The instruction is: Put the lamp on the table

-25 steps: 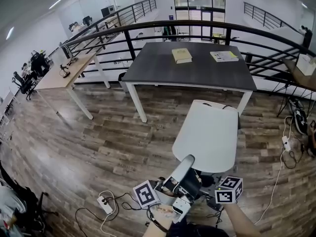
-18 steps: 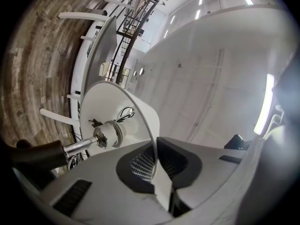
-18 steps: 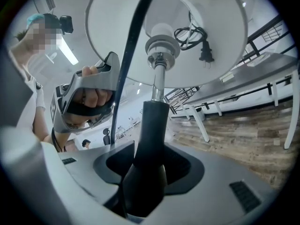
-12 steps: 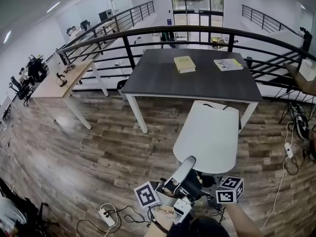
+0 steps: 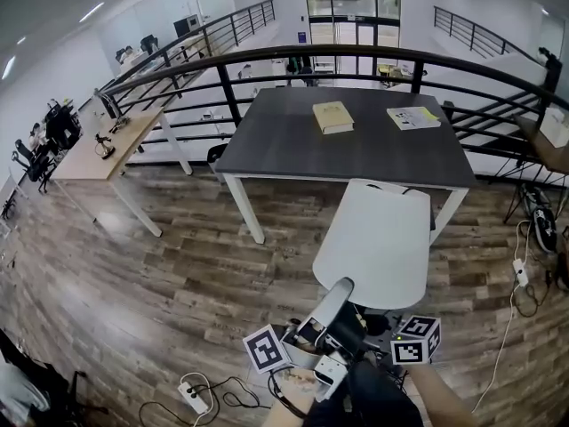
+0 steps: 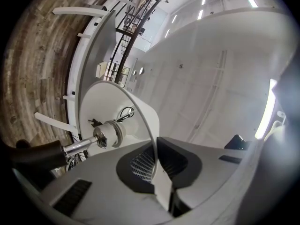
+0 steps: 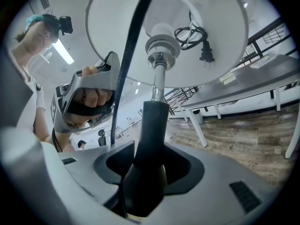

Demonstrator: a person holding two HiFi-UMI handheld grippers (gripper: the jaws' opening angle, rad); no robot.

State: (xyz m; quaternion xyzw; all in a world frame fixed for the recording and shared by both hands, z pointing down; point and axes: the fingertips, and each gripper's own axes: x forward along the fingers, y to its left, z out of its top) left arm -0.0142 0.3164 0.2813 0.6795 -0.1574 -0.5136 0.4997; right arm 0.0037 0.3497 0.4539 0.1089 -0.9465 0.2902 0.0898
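Observation:
The lamp has a white shade (image 5: 378, 243) and hangs in the air above the wood floor, short of the dark grey table (image 5: 356, 149). My left gripper (image 5: 340, 288) is shut on the shade's lower rim (image 6: 140, 121), and the thin edge runs between its jaws (image 6: 157, 168). My right gripper (image 7: 147, 170) is shut on the lamp's black stem (image 7: 152, 121). In the head view only its marker cube (image 5: 413, 341) shows below the shade. The lamp's coiled cord and plug (image 7: 194, 34) sit tucked inside the shade.
A yellow book (image 5: 332, 116) and a printed sheet (image 5: 412, 117) lie at the table's far side. A black railing (image 5: 267, 60) curves behind it. A wooden desk (image 5: 107, 140) stands at the left. A power strip and cables (image 5: 194, 394) lie on the floor nearby.
Both grippers and the lamp have moved toward the table, which now sits a little nearer and lower in the head view. Both grips are unchanged.

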